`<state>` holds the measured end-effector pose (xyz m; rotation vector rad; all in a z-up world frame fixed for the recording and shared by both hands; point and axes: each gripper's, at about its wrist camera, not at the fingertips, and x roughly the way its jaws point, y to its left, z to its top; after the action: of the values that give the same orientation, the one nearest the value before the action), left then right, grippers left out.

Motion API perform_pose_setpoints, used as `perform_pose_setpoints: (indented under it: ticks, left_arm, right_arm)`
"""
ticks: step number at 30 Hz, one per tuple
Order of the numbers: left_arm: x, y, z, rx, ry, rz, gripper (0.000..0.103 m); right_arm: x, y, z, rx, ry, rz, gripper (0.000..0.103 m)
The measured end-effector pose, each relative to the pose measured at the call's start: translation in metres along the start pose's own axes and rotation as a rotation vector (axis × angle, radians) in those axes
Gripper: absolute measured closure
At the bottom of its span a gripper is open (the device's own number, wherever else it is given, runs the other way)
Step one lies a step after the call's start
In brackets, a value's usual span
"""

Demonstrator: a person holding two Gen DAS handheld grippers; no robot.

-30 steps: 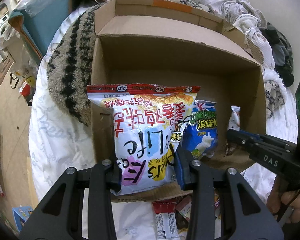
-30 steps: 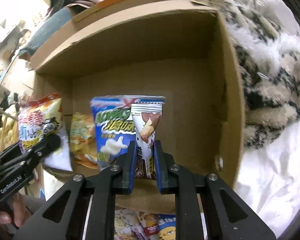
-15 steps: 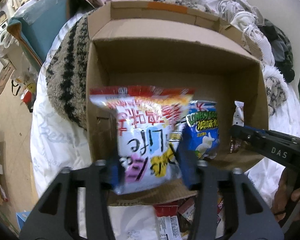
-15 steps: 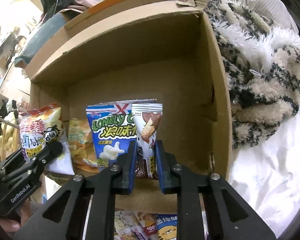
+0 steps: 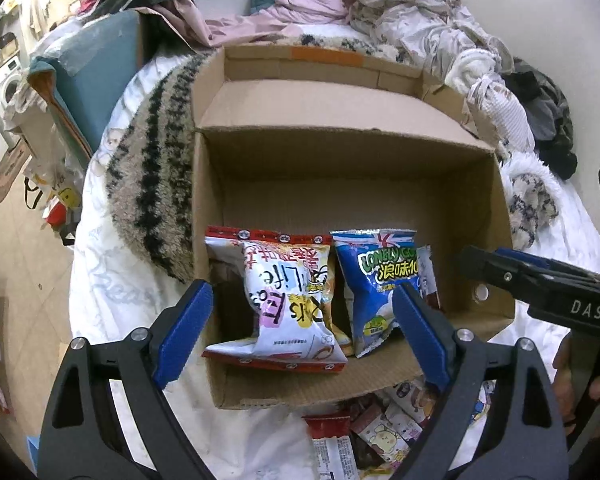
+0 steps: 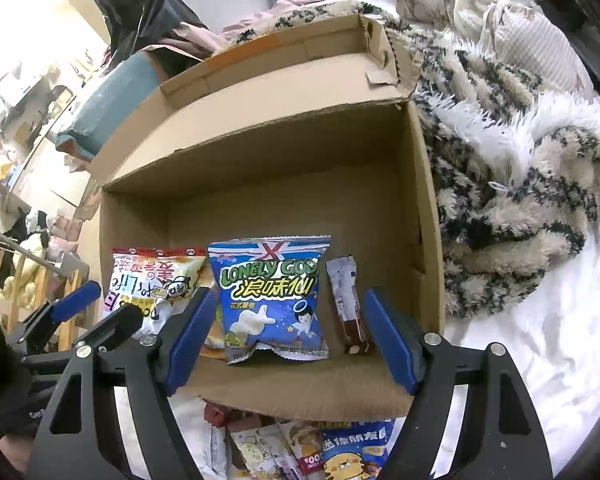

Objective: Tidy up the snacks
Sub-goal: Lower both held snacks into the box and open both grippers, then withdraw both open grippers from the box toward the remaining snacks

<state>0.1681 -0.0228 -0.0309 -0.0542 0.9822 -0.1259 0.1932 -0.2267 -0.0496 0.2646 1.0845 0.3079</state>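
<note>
An open cardboard box lies on a bed. Along its near side stand a white and red snack bag, a blue Lonely God bag and a slim brown and white packet. My left gripper hangs over the white bag, its jaws opening, pads clear of the bag. My right gripper hovers over the blue bag and slim packet, jaws also opening, touching neither. Each gripper shows at the edge of the other's view: the right gripper, the left gripper.
Loose snack packets lie on the white sheet in front of the box. A striped fuzzy blanket flanks the box. Crumpled clothes pile up behind it. A hand holds the right gripper.
Both grippers opened and let go: the left released the white and red bag, the right released the slim packet. Both rose and drew back, and the snacks now stand in the box.
</note>
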Motion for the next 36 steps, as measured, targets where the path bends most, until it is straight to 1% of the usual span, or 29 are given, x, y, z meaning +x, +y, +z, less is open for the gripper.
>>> perform_pose_setpoints:
  ticks: [3, 5, 7, 9, 12, 14, 16, 21, 24, 28, 36]
  left_arm:
    - [-0.01, 0.005, -0.002, -0.028, -0.01, -0.004, 0.014]
    - [-0.018, 0.01, -0.004, -0.053, -0.027, -0.001, 0.014]
    - [-0.031, 0.014, -0.006, -0.077, -0.055, -0.017, 0.014]
    - [-0.041, 0.015, -0.007, -0.063, -0.077, -0.001, 0.014]
    - [-0.048, 0.015, -0.011, -0.05, -0.082, -0.001, 0.014]
    - [-0.051, 0.018, -0.018, -0.061, -0.069, -0.023, 0.014]
    - [-0.053, 0.02, -0.026, -0.069, -0.053, -0.017, 0.014]
    - [-0.063, 0.024, -0.041, -0.089, -0.043, -0.013, 0.014]
    - [-0.068, 0.024, -0.05, -0.089, -0.041, 0.01, 0.014]
    - [-0.072, 0.024, -0.061, -0.097, -0.021, 0.001, 0.014]
    - [-0.074, 0.018, -0.081, -0.077, 0.014, 0.019, 0.014]
  right_arm:
    - [-0.007, -0.002, -0.005, 0.003, -0.011, 0.002, 0.024]
    - [-0.015, -0.004, -0.007, 0.005, -0.019, 0.0, 0.024]
    - [-0.021, -0.004, -0.009, 0.008, -0.028, -0.003, 0.024]
    - [-0.026, -0.004, -0.011, 0.013, -0.036, -0.007, 0.024]
    - [-0.031, -0.001, -0.016, 0.013, -0.041, -0.006, 0.024]
    - [-0.037, 0.003, -0.02, 0.0, -0.051, -0.01, 0.024]
    - [-0.042, 0.007, -0.026, -0.014, -0.06, -0.011, 0.024]
    - [-0.051, 0.009, -0.047, -0.023, -0.042, -0.011, 0.024]
    - [-0.059, 0.009, -0.061, -0.016, -0.039, -0.008, 0.024]
    - [-0.069, 0.007, -0.078, 0.009, -0.033, 0.005, 0.024]
    - [-0.084, 0.002, -0.107, 0.044, -0.025, 0.016, 0.024]
